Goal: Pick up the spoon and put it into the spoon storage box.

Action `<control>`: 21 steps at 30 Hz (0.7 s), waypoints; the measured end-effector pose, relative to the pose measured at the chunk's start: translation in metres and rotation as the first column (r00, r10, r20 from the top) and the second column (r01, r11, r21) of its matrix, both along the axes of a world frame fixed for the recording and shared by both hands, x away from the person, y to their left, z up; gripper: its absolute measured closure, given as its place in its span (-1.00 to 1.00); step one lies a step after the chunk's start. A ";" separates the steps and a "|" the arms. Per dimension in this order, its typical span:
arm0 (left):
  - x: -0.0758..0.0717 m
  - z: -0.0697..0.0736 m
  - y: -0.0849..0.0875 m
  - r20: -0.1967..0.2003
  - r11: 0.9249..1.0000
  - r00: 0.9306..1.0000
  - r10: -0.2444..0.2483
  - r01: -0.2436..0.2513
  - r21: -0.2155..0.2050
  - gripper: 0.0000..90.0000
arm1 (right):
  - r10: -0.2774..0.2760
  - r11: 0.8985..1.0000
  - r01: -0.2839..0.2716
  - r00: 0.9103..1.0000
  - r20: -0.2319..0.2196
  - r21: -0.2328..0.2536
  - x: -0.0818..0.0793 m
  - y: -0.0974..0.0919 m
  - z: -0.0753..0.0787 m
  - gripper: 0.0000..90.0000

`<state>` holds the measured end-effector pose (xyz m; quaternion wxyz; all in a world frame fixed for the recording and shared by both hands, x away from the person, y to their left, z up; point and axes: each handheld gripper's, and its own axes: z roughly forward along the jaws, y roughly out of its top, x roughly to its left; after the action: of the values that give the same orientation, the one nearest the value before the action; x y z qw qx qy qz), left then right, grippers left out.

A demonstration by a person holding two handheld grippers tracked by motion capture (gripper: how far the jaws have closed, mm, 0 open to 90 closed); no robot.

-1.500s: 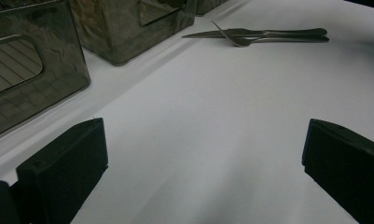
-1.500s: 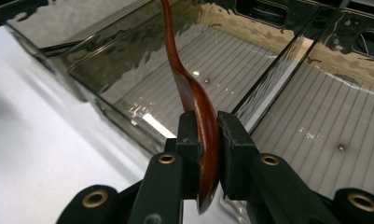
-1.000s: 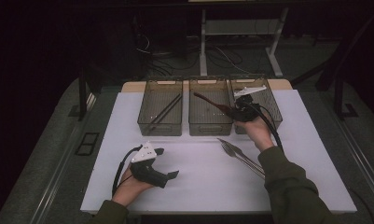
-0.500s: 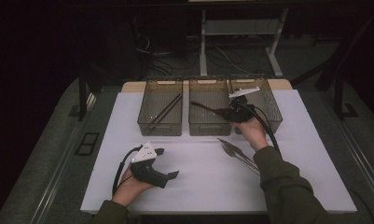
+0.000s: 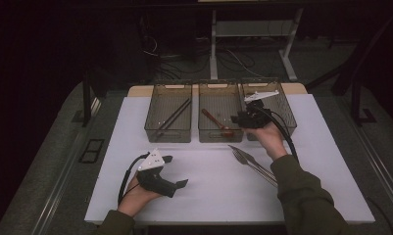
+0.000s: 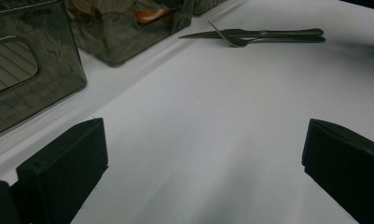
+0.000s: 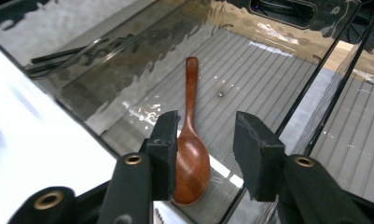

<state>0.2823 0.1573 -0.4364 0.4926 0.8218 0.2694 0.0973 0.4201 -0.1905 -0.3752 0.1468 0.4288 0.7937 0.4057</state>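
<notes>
The worktop carries a white sheet with three smoked-plastic bins in a row along its far edge. The left bin holds a pair of dark chopsticks. The middle bin holds a brown wooden spoon. The right bin sits behind the right hand. The bins stand just beside one another, so there is little room between their walls.

The near half of the worktop is largely open. A metal fork and a knife lie together right of centre, near the right forearm and well apart from the left hand. Wide bare sheet runs from them to the near edge and to the left edge.

The right tongs hang over the middle bin's right side, near its front wall. Their jaws have just been opening and now stand partly apart. In the right gripper view the spoon lies on the ribbed bin floor below them, bowl nearest the tongs, handle pointing away. The bowl sits by the left jaw; I cannot tell whether that pad touches it. The right jaw is clear of it.

The left tongs rest low over the near-left part of the worktop, jaws wide with bare sheet between them.
</notes>
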 end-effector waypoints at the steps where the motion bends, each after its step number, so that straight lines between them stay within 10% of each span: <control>1: 0.000 0.000 0.000 0.001 1.000 1.000 0.000 0.000 0.001 -1.00 | 0.005 1.000 -0.005 1.000 0.000 0.010 -0.001 -0.002 0.001 0.24; 21: 0.001 -0.002 0.002 -0.006 1.000 1.000 0.006 -0.006 0.005 -1.00 | 0.095 0.992 -0.095 0.995 0.012 0.087 -0.044 -0.031 -0.001 -0.06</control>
<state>0.2837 0.1592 -0.4380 0.4897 0.8223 0.2731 0.0970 0.3760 -0.2212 -0.3759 0.1113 0.3950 0.7941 0.4483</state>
